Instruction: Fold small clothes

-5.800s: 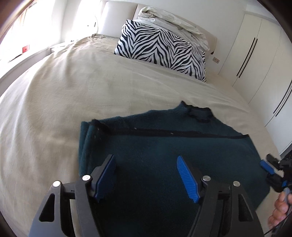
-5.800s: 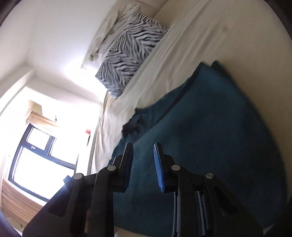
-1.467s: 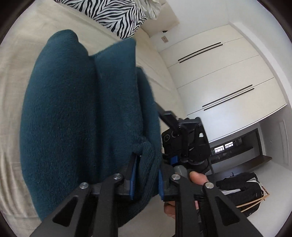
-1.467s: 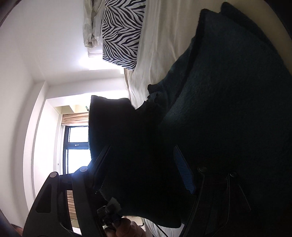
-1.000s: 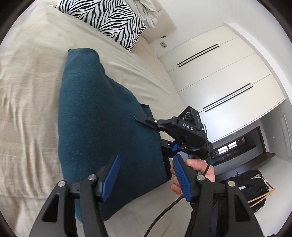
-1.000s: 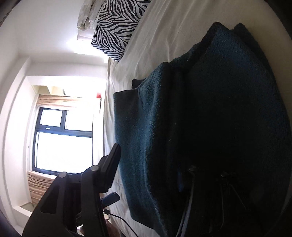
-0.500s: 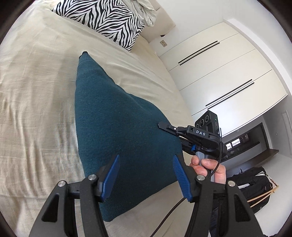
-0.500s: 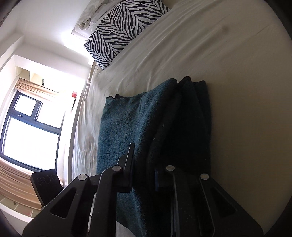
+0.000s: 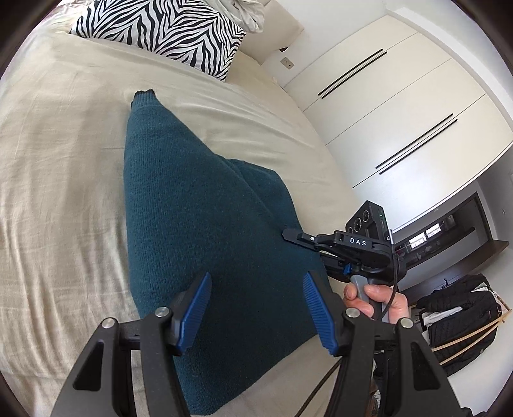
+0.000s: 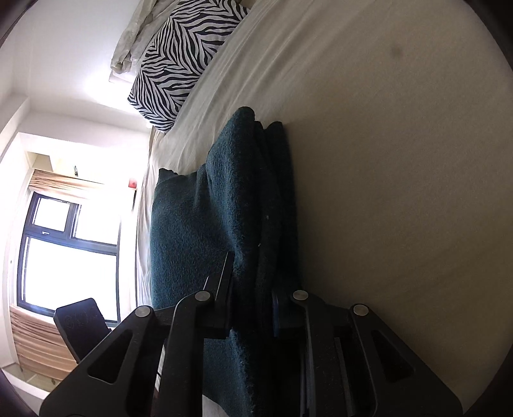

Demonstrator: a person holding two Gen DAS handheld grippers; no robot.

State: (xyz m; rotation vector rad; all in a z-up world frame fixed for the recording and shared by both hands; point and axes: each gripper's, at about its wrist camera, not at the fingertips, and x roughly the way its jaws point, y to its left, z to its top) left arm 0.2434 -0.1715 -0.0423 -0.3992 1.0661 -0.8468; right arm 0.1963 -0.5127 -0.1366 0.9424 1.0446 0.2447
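Observation:
A dark teal knitted sweater (image 9: 198, 218) lies folded in layers on the beige bed (image 9: 57, 192). My left gripper (image 9: 256, 308) is open and empty, hovering above the sweater's near end. My right gripper (image 10: 251, 288) is shut on the folded edge of the sweater (image 10: 224, 205), with the layers pinched between its jaws. In the left wrist view the right gripper (image 9: 293, 235) shows at the sweater's right edge, held by a hand.
A zebra-striped pillow (image 9: 160, 29) lies at the head of the bed, also in the right wrist view (image 10: 179, 54). White wardrobe doors (image 9: 400, 106) stand beyond the bed. A black bag (image 9: 458, 317) sits on the floor. A window (image 10: 64, 253) is on the far side.
The left gripper has let go of the sweater, opened and drawn back. The right gripper closed on the folded edge. The sweater went from spread flat to a folded stack.

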